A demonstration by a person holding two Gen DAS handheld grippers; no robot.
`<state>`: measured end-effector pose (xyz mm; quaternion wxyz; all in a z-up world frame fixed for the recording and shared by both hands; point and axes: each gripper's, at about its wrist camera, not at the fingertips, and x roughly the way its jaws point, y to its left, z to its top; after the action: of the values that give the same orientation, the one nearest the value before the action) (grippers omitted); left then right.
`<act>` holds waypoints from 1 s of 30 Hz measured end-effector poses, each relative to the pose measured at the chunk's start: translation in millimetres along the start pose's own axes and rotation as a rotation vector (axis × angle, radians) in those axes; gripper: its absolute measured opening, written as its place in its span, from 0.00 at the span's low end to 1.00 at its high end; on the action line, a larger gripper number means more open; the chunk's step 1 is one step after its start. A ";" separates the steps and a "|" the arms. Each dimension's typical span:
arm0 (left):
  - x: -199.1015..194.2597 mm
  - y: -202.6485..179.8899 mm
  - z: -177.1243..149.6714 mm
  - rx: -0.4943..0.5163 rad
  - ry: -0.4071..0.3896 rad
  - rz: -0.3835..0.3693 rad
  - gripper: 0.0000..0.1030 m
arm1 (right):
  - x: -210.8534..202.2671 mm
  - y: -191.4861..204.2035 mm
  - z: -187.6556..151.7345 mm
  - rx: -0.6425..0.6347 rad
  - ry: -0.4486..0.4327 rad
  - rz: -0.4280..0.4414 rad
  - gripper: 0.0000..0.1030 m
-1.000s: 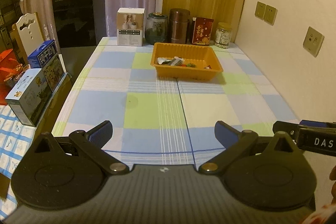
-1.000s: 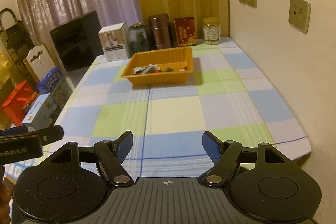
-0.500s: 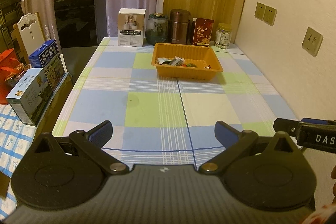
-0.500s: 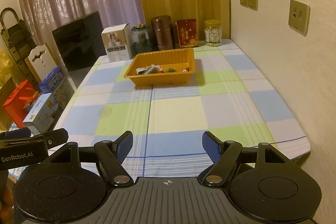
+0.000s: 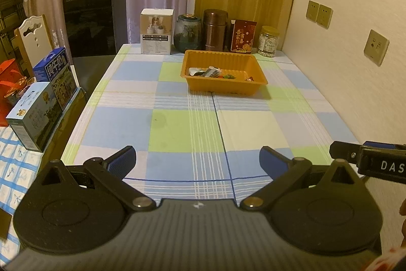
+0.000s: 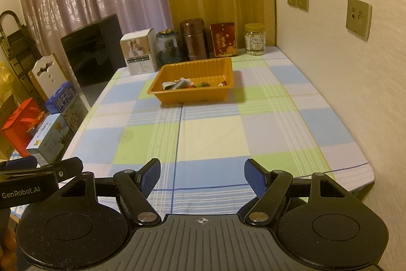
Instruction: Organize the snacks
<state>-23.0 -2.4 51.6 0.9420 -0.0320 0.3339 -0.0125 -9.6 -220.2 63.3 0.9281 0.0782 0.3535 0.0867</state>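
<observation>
The left gripper (image 5: 198, 159) hangs over the near edge of the surface (image 5: 182, 128), which wears a blue, green and white checked cloth. Its fingers (image 5: 121, 158) stand wide apart with nothing between them. The right gripper (image 6: 202, 177) sits just beside it at the same near edge, its fingers (image 6: 256, 177) likewise spread and empty.

The snacks (image 5: 215, 73) lie in a small heap inside an orange tray (image 5: 223, 88), which rests well away from both grippers toward the far end of the surface. Behind the tray, along the far edge, stand a white box (image 5: 156, 31), a dark glass jar (image 5: 187, 33), a brown flask (image 5: 215, 29), a red tin (image 5: 242, 36) and a small clear jar (image 5: 268, 41).
</observation>
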 end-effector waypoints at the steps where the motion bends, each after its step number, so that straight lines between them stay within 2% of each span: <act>1: 0.3 -0.1 0.1 0.000 0.000 0.000 1.00 | 0.2 -0.1 -0.1 0.001 0.000 0.000 0.71; 30: 1.2 -4.0 -1.1 0.003 -0.003 0.000 1.00 | 0.8 -2.2 -0.1 0.004 0.000 -0.002 0.71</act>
<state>-22.7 -6.6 50.3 0.9426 -0.0305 0.3323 -0.0128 -8.9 -222.2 62.3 0.9280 0.0796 0.3539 0.0854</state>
